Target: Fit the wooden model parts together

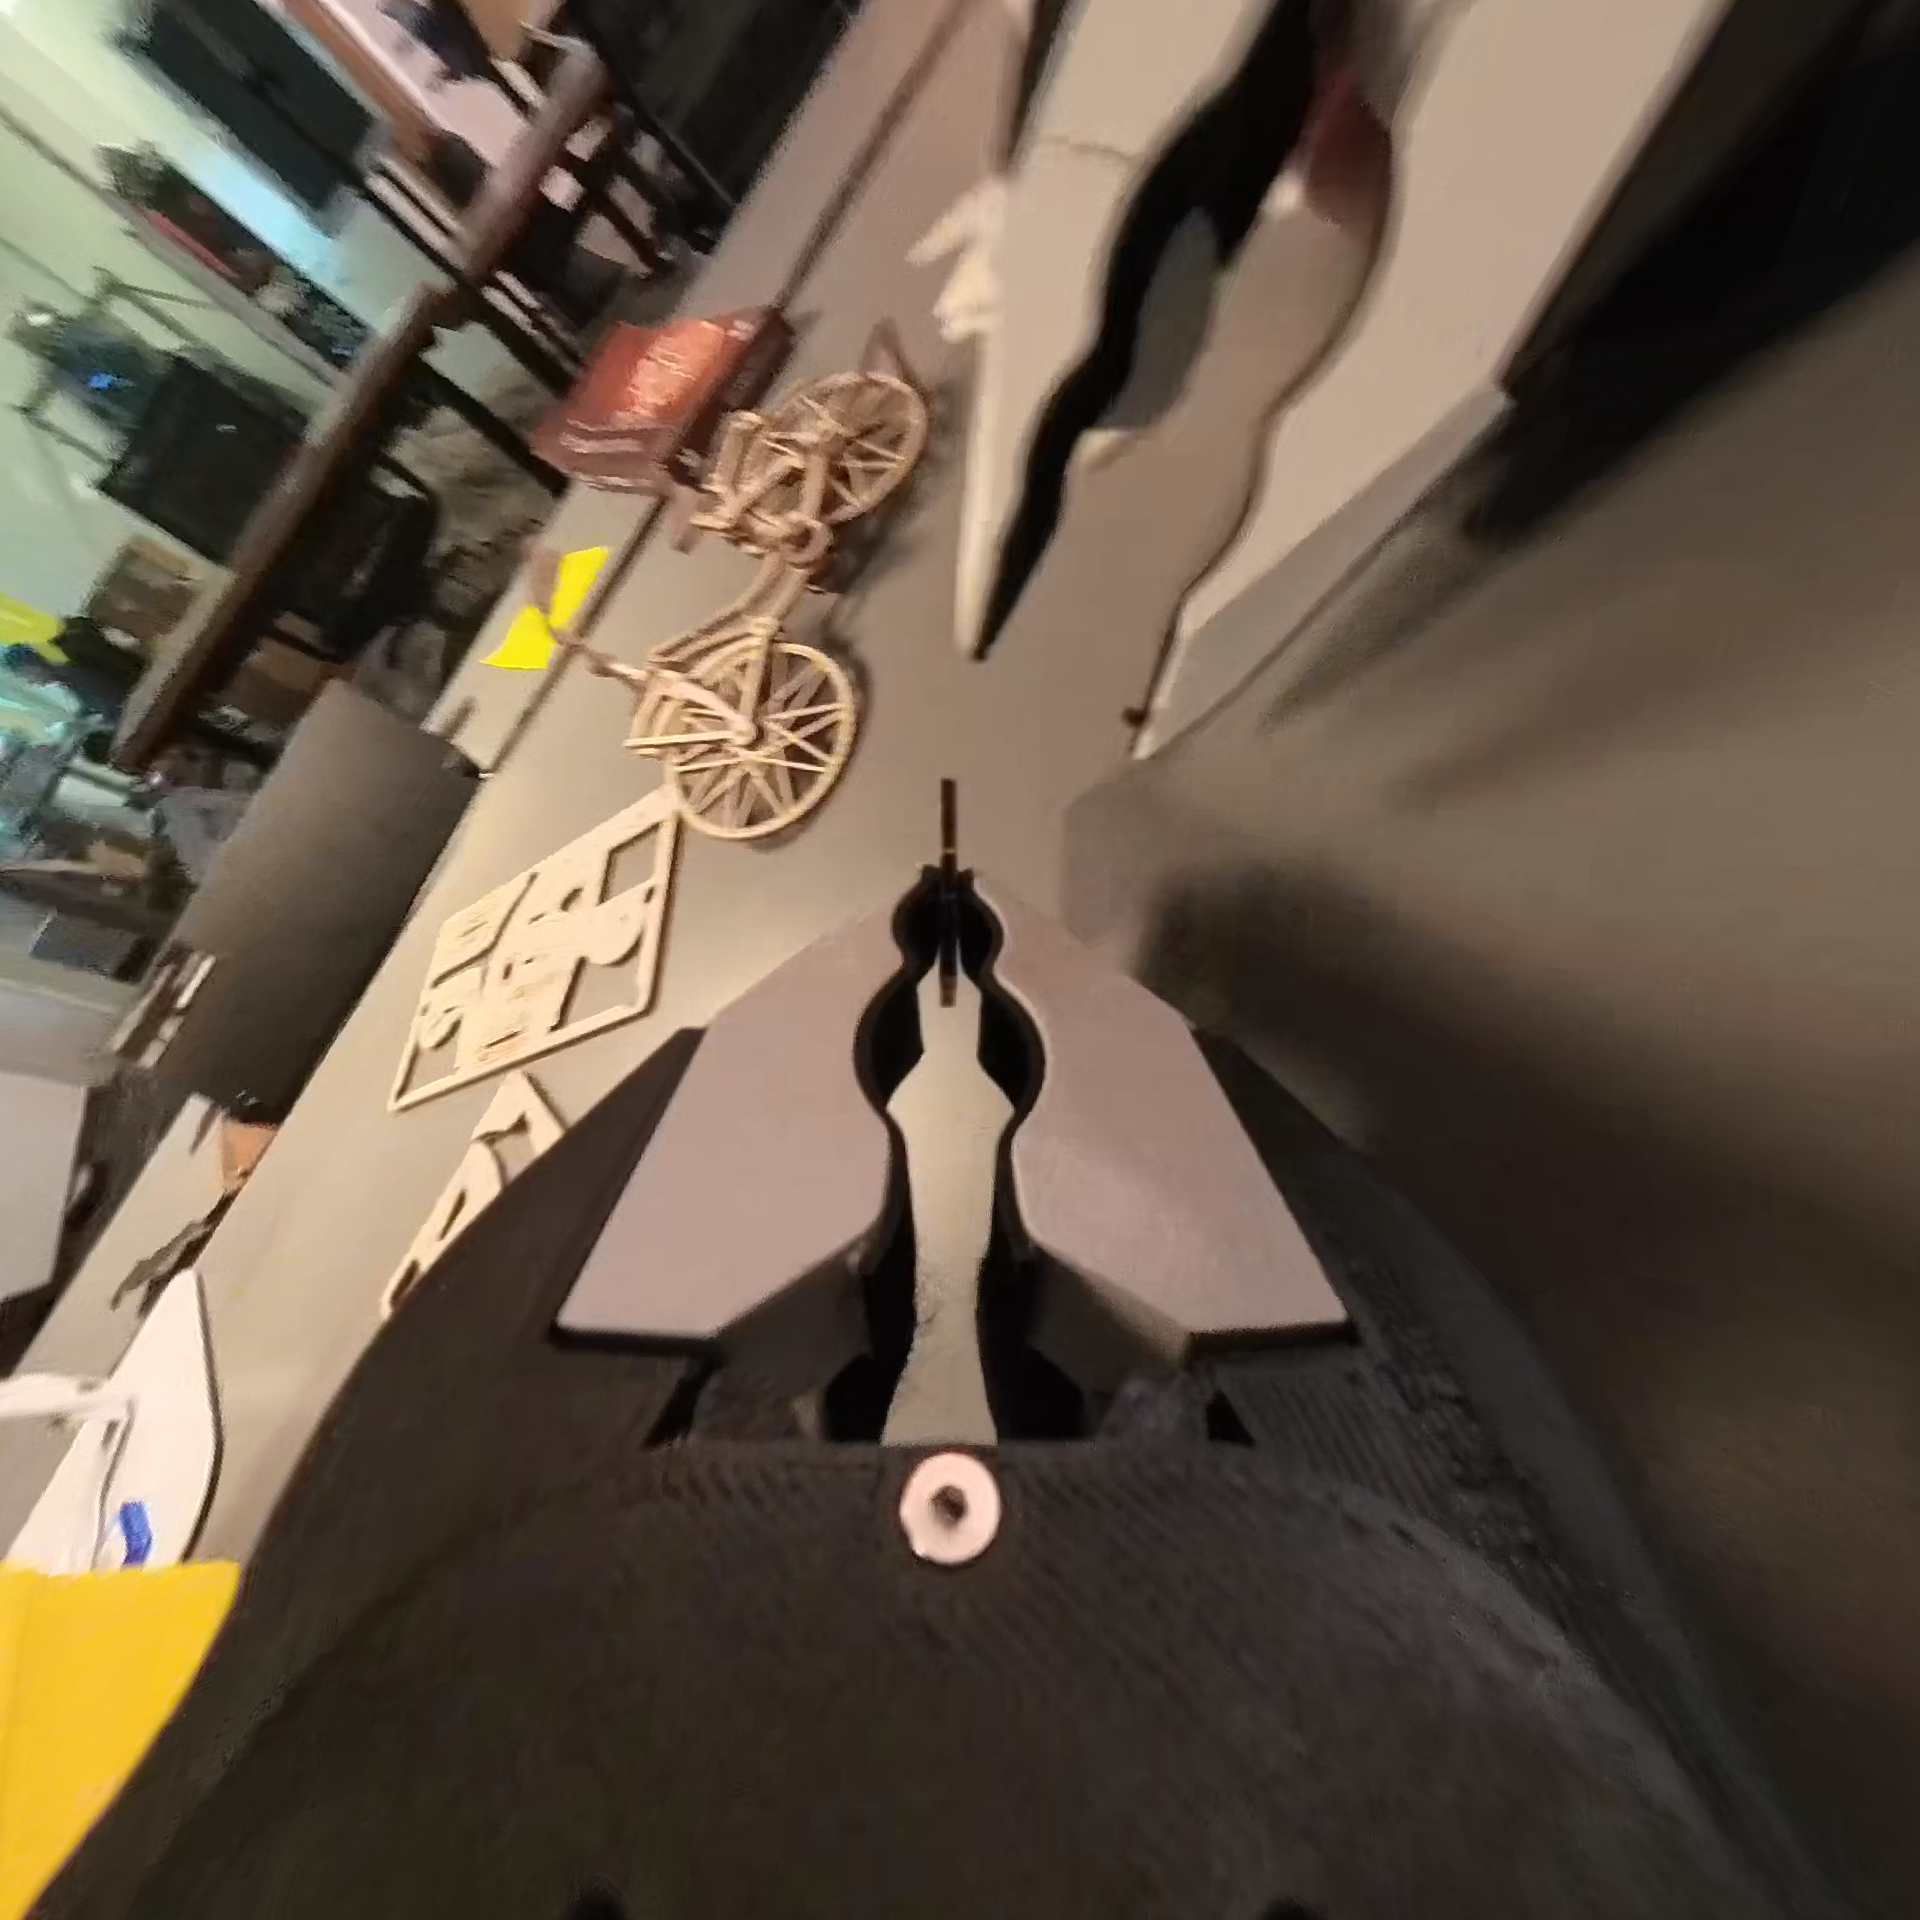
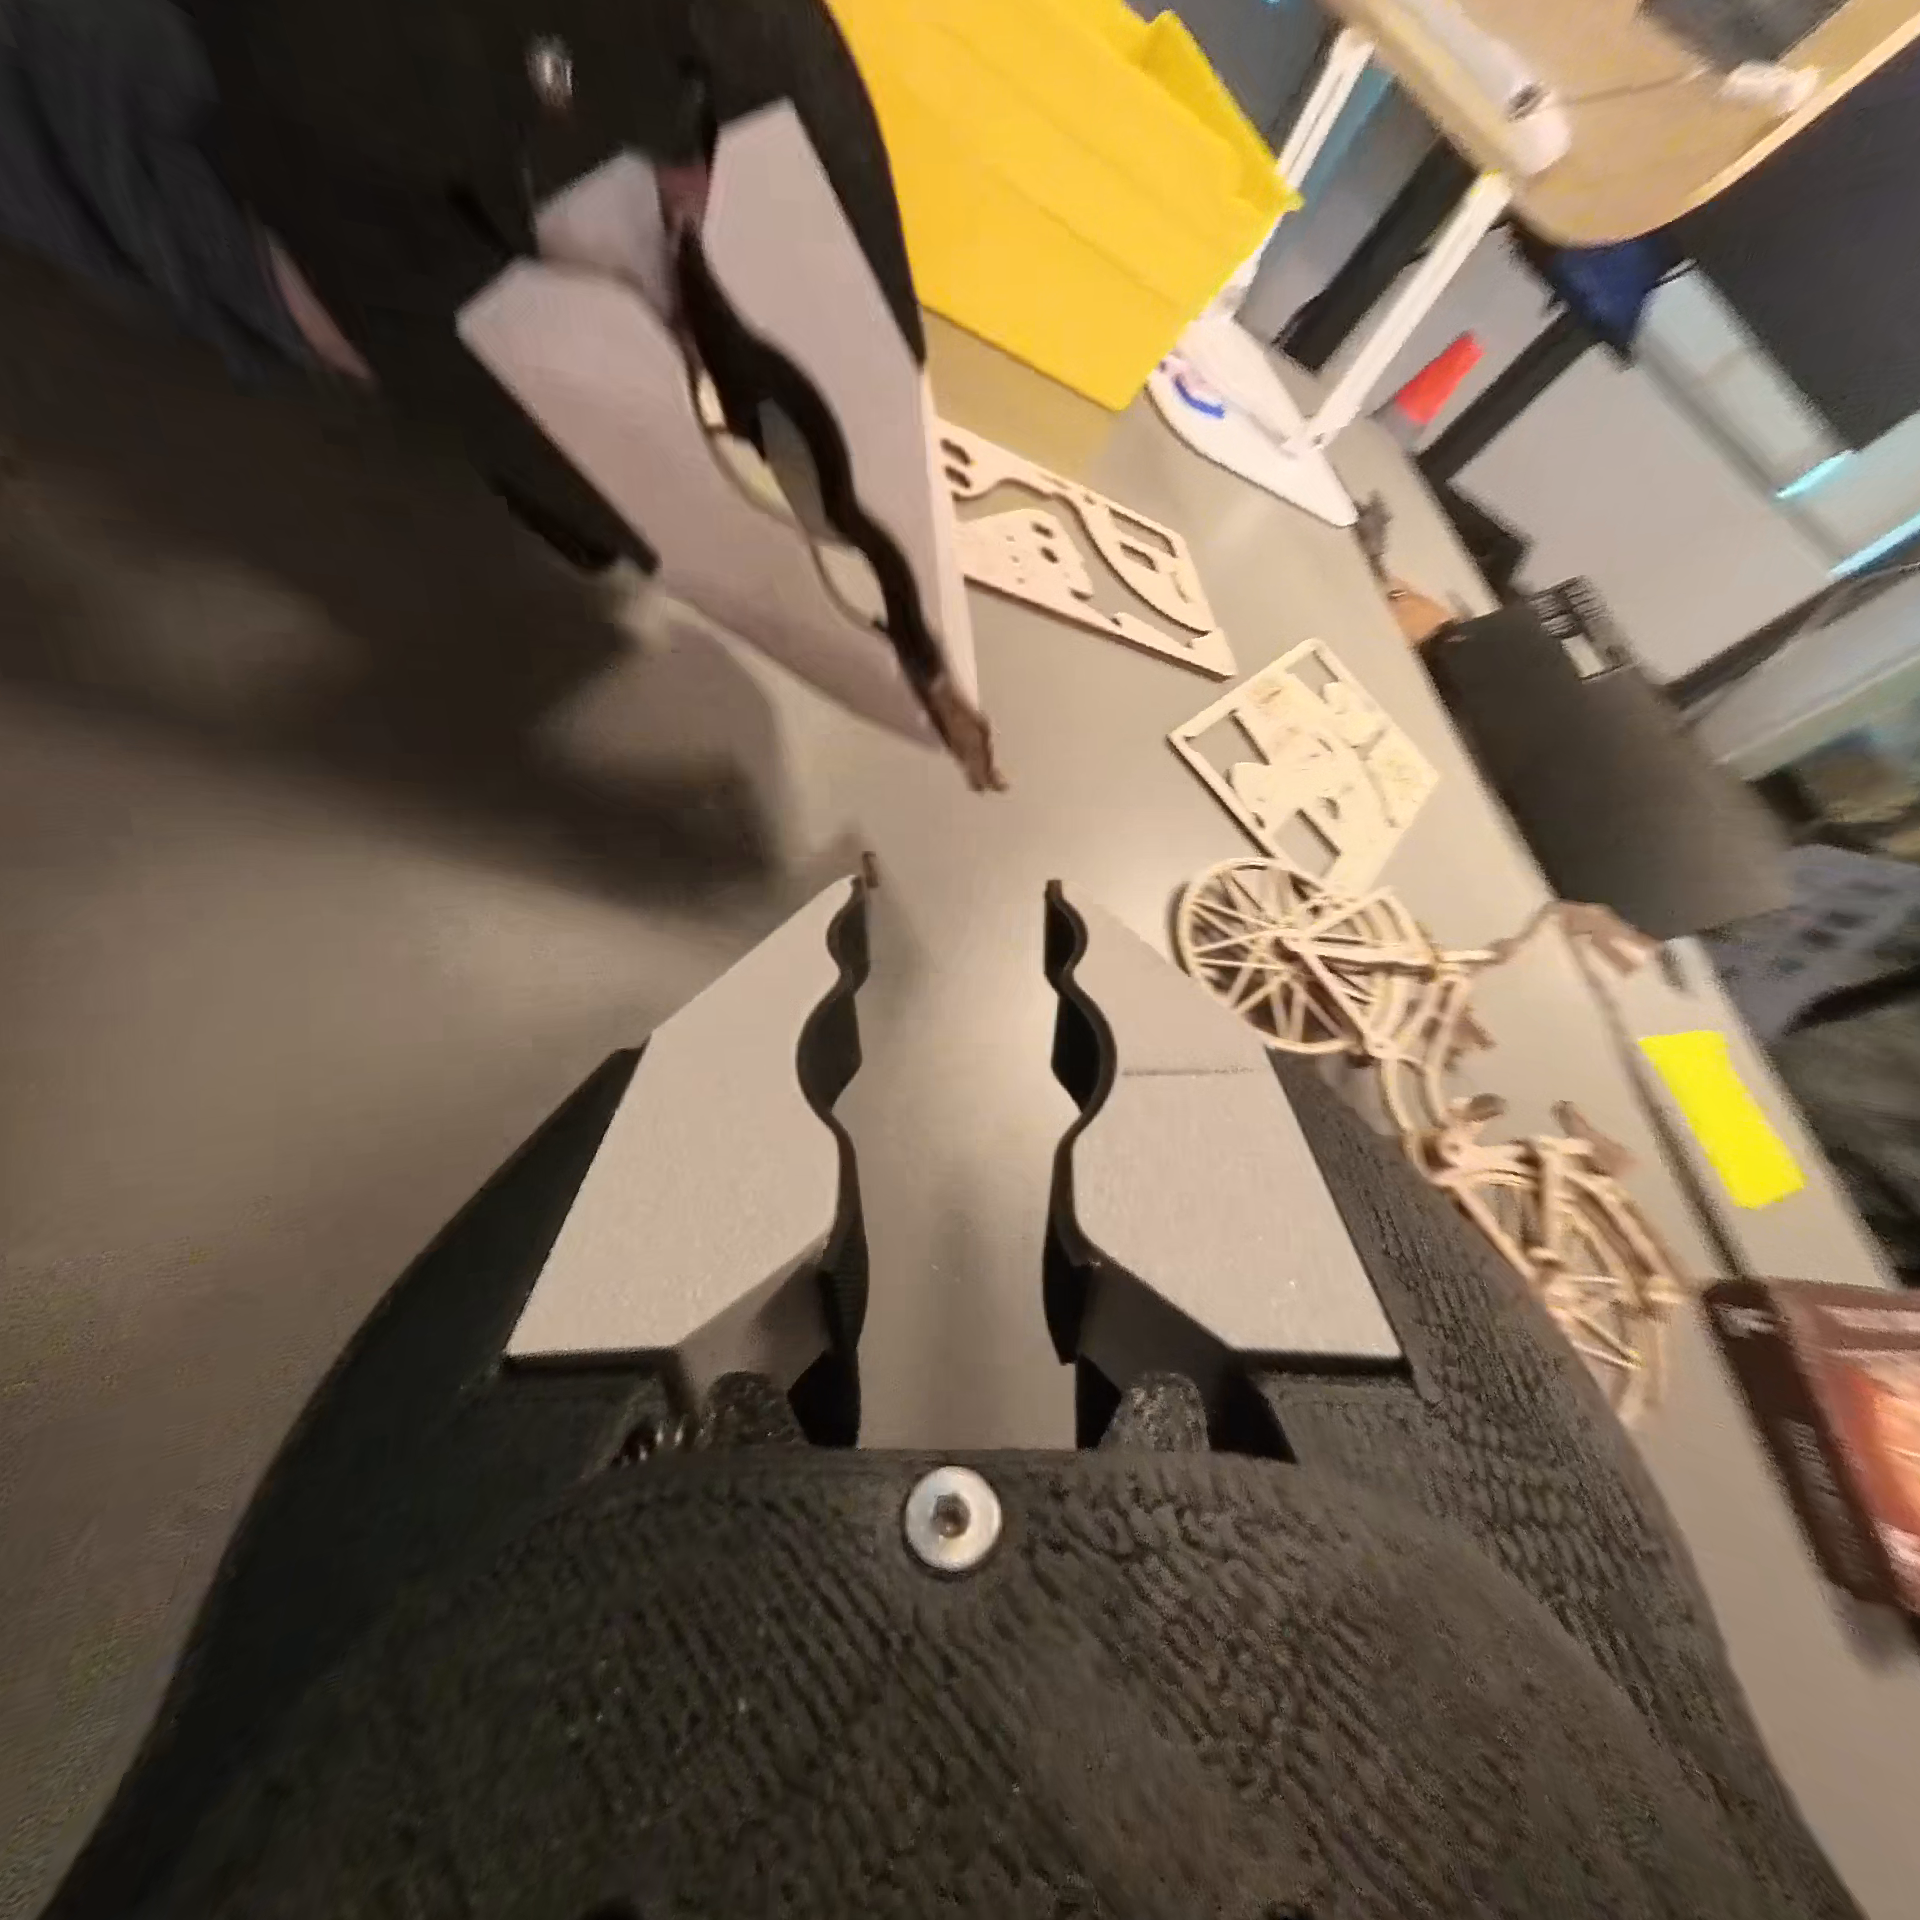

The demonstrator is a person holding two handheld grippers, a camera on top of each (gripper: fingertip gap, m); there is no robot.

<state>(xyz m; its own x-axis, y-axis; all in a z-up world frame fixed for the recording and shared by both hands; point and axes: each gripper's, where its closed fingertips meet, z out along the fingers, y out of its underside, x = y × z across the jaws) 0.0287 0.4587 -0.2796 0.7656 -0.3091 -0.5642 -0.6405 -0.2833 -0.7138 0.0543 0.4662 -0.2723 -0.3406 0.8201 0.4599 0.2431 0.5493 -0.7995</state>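
Note:
My left gripper point(image 1: 948, 904) is shut on a thin dark wooden part point(image 1: 948, 831), seen edge-on and sticking out past the fingertips above the grey table point(image 1: 935, 675). In the right wrist view the left gripper point(image 2: 951, 717) comes in from the upper left with the small brown part point(image 2: 971, 753) at its tip. My right gripper point(image 2: 956, 899) is open and empty, low over the table, just short of that part. A tiny brown bit point(image 2: 871, 864) shows at its left fingertip. The right gripper also shows blurred in the left wrist view point(image 1: 1060, 681). A wooden bicycle model point(image 1: 758, 665) point(image 2: 1392, 1029) lies on the table.
Two cut-out wooden part sheets point(image 2: 1081, 561) point(image 2: 1314, 748) lie beyond the grippers, also in the left wrist view point(image 1: 540, 966). A yellow bin point(image 2: 1039, 177), a brown box point(image 1: 665, 384) point(image 2: 1829, 1434), yellow notes point(image 1: 545, 613) and a black object point(image 2: 1590, 769) stand near the table edges. Less than 4 cm separates the two grippers' tips.

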